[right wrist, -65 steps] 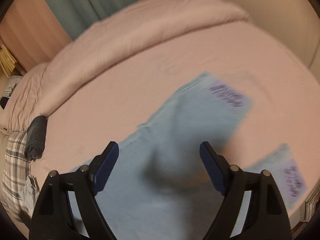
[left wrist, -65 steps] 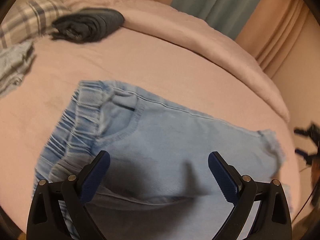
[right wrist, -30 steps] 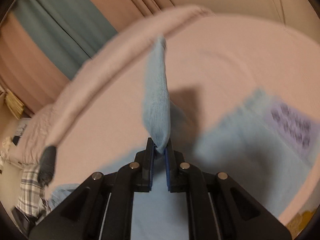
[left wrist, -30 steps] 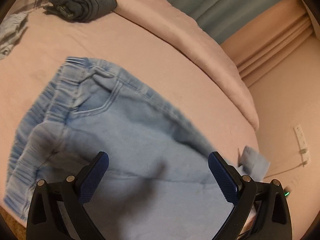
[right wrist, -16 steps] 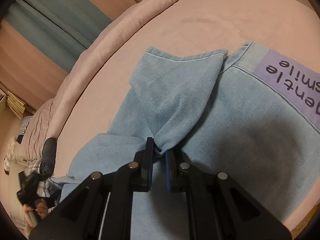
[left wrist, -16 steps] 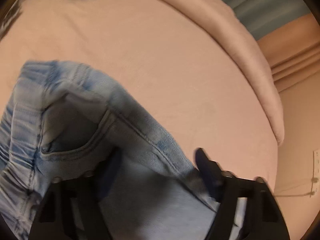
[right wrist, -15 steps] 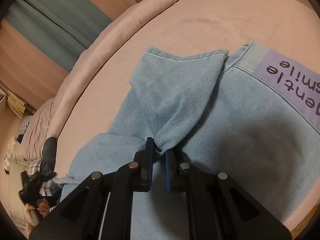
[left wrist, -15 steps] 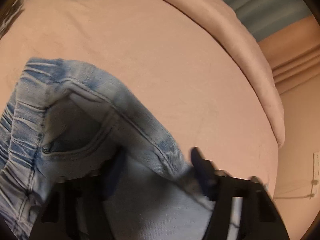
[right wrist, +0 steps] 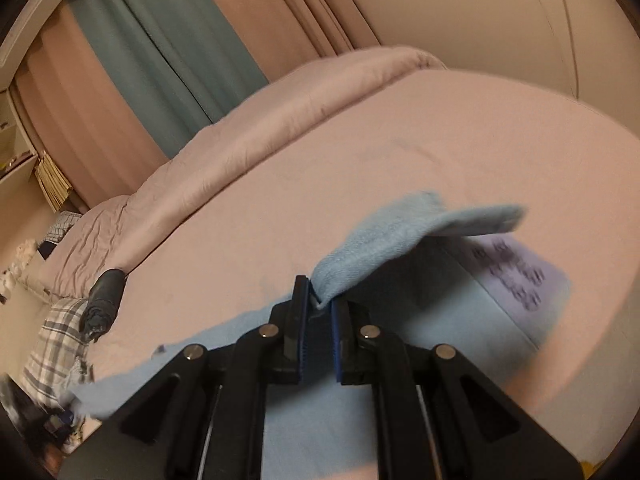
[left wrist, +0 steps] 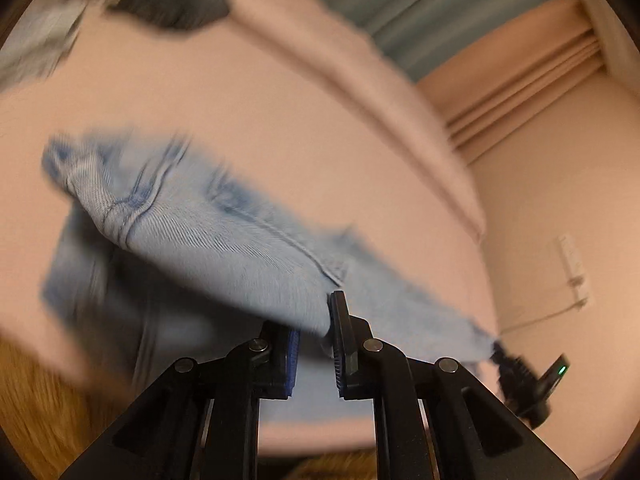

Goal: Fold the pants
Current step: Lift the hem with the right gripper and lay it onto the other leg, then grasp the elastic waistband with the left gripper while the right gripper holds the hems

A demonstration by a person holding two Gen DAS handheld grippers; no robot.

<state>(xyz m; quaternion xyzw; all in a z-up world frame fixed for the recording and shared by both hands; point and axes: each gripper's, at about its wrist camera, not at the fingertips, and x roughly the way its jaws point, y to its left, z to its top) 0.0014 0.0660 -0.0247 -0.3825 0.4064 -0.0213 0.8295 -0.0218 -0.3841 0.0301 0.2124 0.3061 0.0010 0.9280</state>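
Note:
Light blue denim pants (left wrist: pixel 208 236) lie on a pink bed (left wrist: pixel 240 120). My left gripper (left wrist: pixel 314 336) is shut on a fold of the pants near the waistband and pocket seam, lifting it off the bed. My right gripper (right wrist: pixel 318 312) is shut on the leg end of the pants (right wrist: pixel 400 240), holding that flap above the lower leg, which carries a purple printed patch (right wrist: pixel 516 268). The right gripper also shows at the right edge of the left wrist view (left wrist: pixel 524 384).
A dark folded garment (left wrist: pixel 168 0) and a plaid pillow (right wrist: pixel 56 344) lie at the bed's head. A rolled pink duvet (right wrist: pixel 280 120) runs along the far side. Curtains (right wrist: pixel 168 52) and a wall stand behind. The wooden floor (left wrist: pixel 48 408) shows beyond the bed's near edge.
My left gripper has closed on the waistband-side fabric and lifted it. My right gripper, still shut on the leg end, has raised it higher.

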